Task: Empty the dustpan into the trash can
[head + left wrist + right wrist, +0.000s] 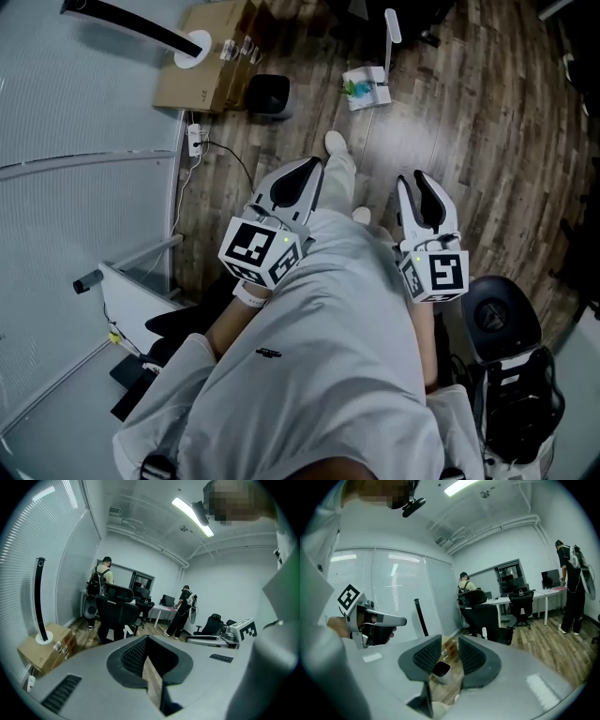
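Dustpan (367,89) is on the wood floor (469,122), out in front of the person, and no gripper is touching it. It is white, has a long white handle (392,28) that sticks up, and something green shows inside it. The black trash can (269,94) stands on the floor near it, to its left in the head view, with bare floor between the two. The trash can is just beside a brown cardboard box (211,56), and a black curved stand (131,23) sits on top of that box. The person wears light clothes and holds both grippers low, in front of the body. The left gripper (309,169) has its jaws closed tight, with nothing in them. The right gripper (419,180) has its jaws a little way apart and it holds nothing; its own view shows the far-off trash can and the box through the gap. One white shoe (335,142) pokes out between the two grippers. Far back in the room, the gripper views show two other people standing by desks, and some black chairs (115,613).
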`<state>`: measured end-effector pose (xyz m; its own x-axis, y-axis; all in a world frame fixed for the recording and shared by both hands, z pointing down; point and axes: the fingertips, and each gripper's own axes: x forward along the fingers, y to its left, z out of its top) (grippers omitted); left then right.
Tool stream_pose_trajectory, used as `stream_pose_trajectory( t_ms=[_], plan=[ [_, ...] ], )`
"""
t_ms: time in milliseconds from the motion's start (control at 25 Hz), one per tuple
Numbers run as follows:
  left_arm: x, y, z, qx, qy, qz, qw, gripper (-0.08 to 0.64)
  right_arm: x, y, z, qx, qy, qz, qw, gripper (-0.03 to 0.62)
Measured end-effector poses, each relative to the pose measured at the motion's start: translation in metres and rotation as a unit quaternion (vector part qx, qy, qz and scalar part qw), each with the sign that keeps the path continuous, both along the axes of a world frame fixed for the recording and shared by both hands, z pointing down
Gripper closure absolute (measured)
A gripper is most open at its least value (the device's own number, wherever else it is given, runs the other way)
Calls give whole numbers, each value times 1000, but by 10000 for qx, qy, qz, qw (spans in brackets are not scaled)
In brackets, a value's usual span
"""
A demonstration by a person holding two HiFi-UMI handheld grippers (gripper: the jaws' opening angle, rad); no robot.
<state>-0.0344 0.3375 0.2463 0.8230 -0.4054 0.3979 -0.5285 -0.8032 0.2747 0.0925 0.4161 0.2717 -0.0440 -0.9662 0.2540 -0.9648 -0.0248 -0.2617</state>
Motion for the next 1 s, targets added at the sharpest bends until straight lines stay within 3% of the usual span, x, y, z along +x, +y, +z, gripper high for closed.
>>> stream_pose_trajectory(
  t_ms=[240,480,720,1000],
  plan=[
    [34,-79,8,8,-104,35,9999,554,35,-85,-1,-65,79,-108,9999,440],
    [64,-167,-6,32,48,-29,10000,554,74,-168,-11,-81,120,-22,9999,431],
    [70,-237,-19,163,285,-103,9994,554,94,-244,-8,-217,400,-115,9989,431],
    [81,-290,-18,280,342,-84,9990,554,116,-282,-3,-404,514,101,9978,410]
  ],
)
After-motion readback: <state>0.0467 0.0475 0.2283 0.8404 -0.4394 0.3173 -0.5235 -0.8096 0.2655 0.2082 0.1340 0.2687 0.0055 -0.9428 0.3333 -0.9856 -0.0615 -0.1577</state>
